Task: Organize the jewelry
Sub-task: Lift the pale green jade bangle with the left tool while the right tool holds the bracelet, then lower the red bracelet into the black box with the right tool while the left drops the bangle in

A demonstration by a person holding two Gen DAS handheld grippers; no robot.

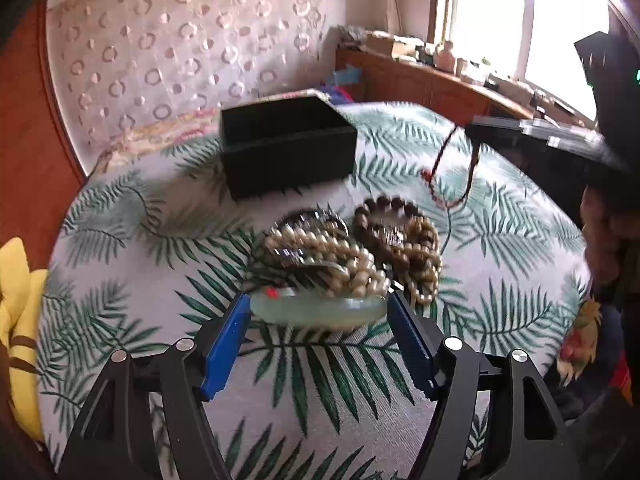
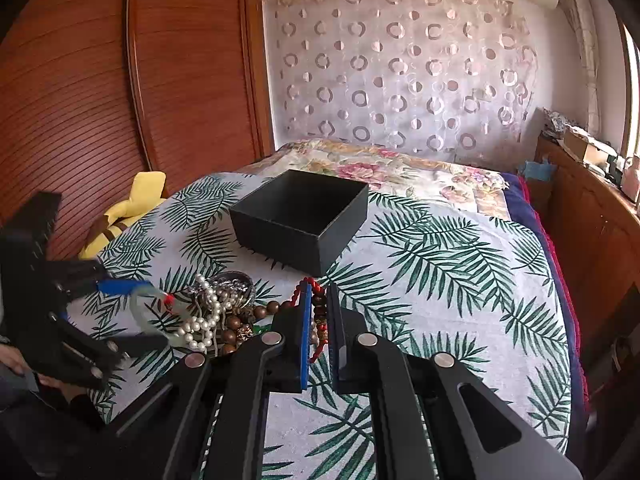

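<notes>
Blue-padded left claw (image 1: 316,312) brackets a pale green bangle (image 1: 320,310), pads at both of its ends, bangle tilted off the cloth in the right wrist view; whether they press on it I cannot tell. Right claw (image 2: 319,312) pinches a red bead string (image 2: 318,320), loop dangling. Jewelry heap (image 1: 352,252) of pearls, brown wooden beads and a silver piece lies on the leaf-print bedcover (image 2: 440,280), just nearer than the open black box (image 2: 300,216). Left claw sits left of the heap, well short of the box. Yellow plush (image 2: 132,204) left of the box.
</notes>
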